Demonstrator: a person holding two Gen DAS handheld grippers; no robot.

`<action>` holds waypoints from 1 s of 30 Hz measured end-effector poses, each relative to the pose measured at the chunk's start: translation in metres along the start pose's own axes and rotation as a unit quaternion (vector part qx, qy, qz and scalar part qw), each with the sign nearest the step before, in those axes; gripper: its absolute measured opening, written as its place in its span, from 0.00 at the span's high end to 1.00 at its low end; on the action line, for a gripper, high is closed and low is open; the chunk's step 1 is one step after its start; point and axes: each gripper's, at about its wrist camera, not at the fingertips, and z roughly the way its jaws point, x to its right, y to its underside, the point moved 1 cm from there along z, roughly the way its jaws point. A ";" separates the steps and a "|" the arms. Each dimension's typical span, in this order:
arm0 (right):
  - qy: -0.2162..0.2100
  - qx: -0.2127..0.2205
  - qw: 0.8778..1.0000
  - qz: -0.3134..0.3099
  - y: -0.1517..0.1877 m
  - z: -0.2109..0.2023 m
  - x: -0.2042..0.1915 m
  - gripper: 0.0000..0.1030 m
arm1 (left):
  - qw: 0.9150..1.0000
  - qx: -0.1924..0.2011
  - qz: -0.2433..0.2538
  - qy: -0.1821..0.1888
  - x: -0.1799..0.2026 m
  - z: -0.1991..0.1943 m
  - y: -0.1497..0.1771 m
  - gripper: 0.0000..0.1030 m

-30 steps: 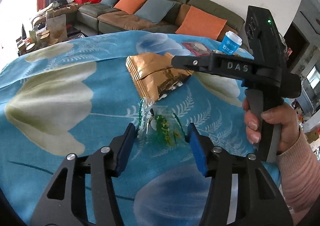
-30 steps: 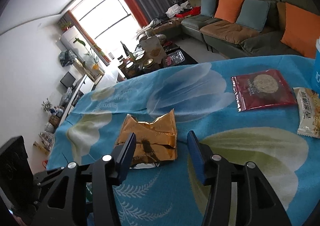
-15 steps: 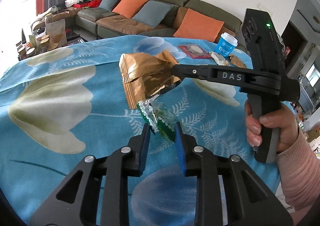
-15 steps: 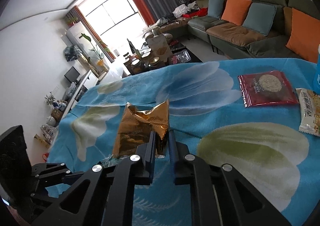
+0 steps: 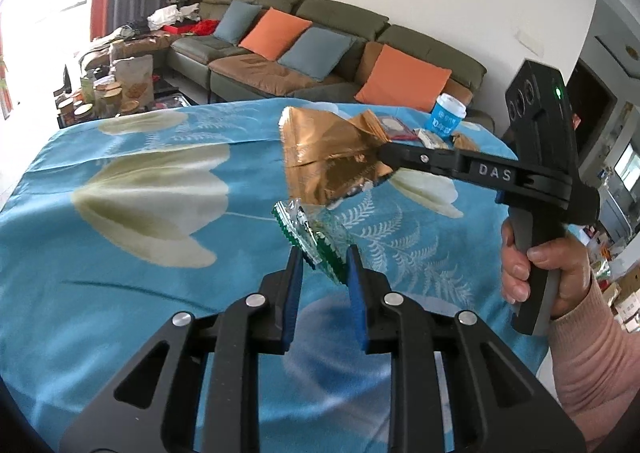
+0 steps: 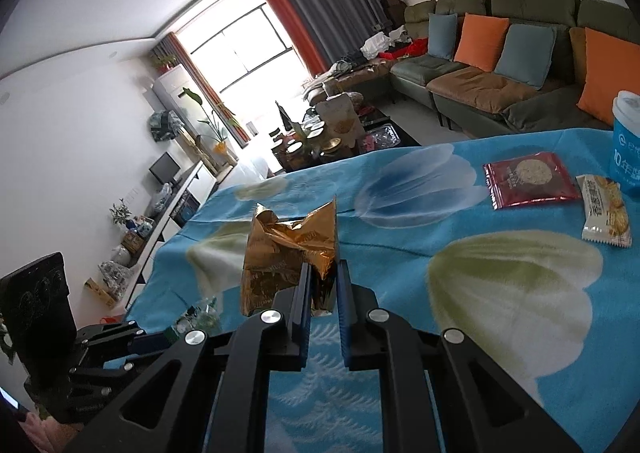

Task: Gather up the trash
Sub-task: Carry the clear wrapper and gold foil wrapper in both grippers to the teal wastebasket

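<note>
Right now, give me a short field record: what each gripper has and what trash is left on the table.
left gripper: shut on clear green wrapper, lifted
right gripper: shut on gold foil bag, lifted
left on tablecloth: red cookie packet, white cracker packet, blue cup
bin: none in view

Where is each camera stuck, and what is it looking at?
Left wrist: sits on the left gripper, looking along its fingers at the clear green wrapper it pinches; the person's hand shows.
Right wrist: sits on the right gripper, looking at the gold wrapper it pinches; no hand clearly shows.
Shared: blue flowered tablecloth, sofa, both wrappers, blue cup.
</note>
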 end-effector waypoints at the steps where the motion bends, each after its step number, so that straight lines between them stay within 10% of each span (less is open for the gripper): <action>1: -0.002 0.001 1.000 0.000 0.001 -0.001 -0.002 0.90 | 1.000 0.003 -0.003 -0.002 -0.002 -0.005 0.002 0.78; 30: -0.057 -0.011 0.998 -0.009 0.045 -0.006 -0.059 0.90 | 0.996 0.036 -0.050 -0.068 -0.039 -0.086 0.053 0.78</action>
